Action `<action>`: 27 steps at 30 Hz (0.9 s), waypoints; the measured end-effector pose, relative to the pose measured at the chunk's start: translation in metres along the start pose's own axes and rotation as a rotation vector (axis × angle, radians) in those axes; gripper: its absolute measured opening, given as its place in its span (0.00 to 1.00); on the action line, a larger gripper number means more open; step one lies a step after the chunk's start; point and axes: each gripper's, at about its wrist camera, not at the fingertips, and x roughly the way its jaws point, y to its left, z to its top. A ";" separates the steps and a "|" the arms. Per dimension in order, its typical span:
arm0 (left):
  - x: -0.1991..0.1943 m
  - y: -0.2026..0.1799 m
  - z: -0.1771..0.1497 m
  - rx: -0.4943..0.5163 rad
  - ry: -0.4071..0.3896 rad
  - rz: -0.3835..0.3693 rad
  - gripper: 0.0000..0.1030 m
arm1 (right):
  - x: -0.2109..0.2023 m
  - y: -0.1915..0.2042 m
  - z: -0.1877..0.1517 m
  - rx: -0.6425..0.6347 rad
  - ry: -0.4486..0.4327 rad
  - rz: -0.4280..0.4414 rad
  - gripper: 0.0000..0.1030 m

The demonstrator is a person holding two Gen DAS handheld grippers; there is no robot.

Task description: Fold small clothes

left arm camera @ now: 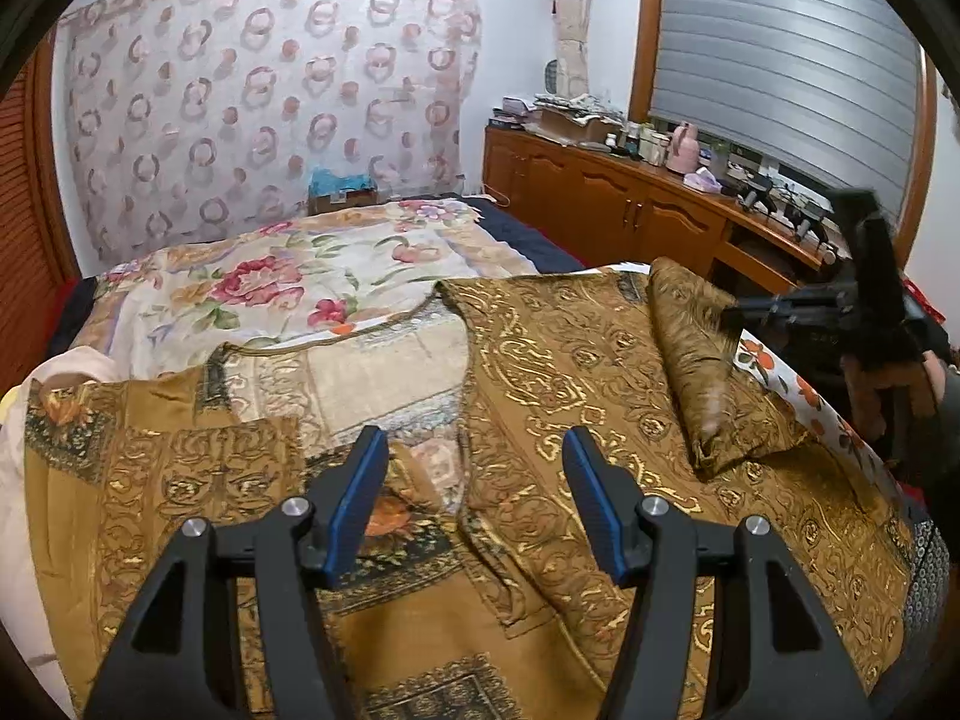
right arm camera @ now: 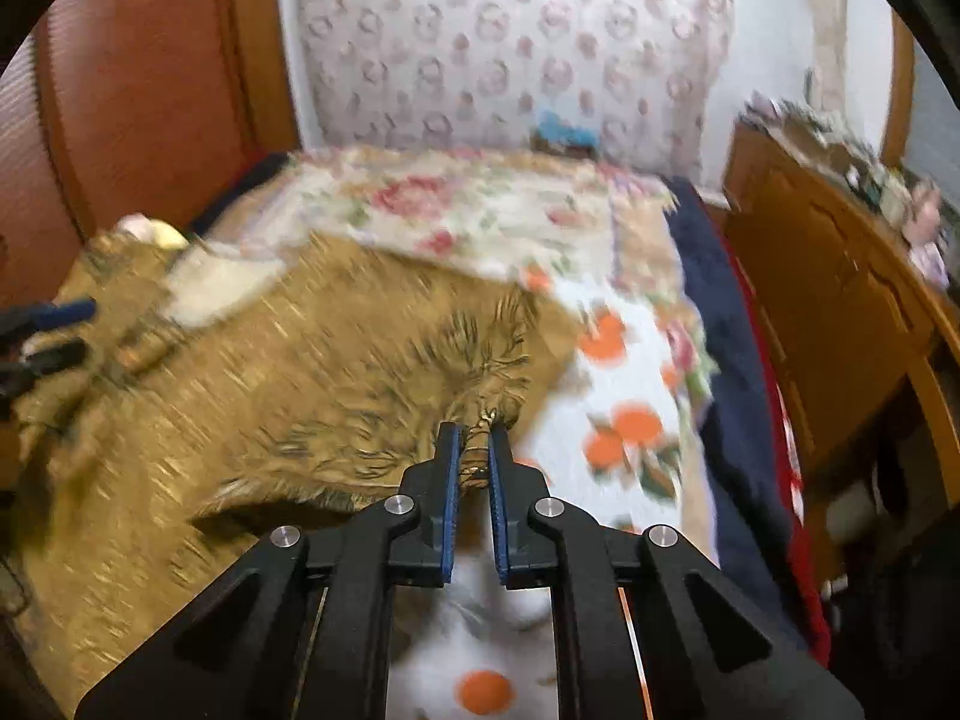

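The whole right wrist view is smeared by motion, so the pattern of the golden-brown brocade garment (right arm camera: 288,396) is unreadable there. In the left wrist view the black right gripper (left arm camera: 744,315) is blurred, its jaws unclear. Small items on the wooden sideboard (left arm camera: 630,204) are too small to identify.

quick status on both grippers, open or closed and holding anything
left gripper: open, holding nothing, above the gold patterned garment.
right gripper: closed on a bunched fold of the gold patterned garment.
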 end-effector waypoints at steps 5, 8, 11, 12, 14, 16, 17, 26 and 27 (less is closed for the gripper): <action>-0.010 0.009 0.001 -0.025 -0.018 0.020 0.58 | 0.001 0.038 0.036 -0.107 -0.048 0.073 0.06; -0.016 0.014 0.001 -0.028 -0.021 0.043 0.58 | 0.014 0.063 0.052 -0.184 -0.049 0.096 0.06; -0.020 0.023 0.001 -0.036 -0.020 0.077 0.58 | 0.031 0.079 0.064 -0.221 -0.045 0.108 0.06; -0.022 0.026 0.001 -0.044 -0.017 0.080 0.58 | 0.037 0.082 0.066 -0.230 -0.041 0.103 0.07; -0.024 0.032 0.002 -0.060 -0.017 0.095 0.58 | 0.050 0.084 0.072 -0.238 -0.025 0.079 0.19; -0.027 0.040 0.001 -0.080 -0.015 0.127 0.58 | 0.056 0.077 0.074 -0.209 -0.016 0.072 0.35; -0.027 0.044 0.001 -0.083 -0.015 0.136 0.58 | 0.057 0.071 0.074 -0.188 -0.014 0.077 0.39; -0.028 0.088 -0.003 -0.096 0.011 0.220 0.58 | 0.046 0.011 0.038 -0.066 0.021 0.000 0.46; -0.028 0.094 -0.003 -0.095 0.016 0.233 0.58 | 0.046 0.002 0.031 -0.047 0.031 -0.019 0.46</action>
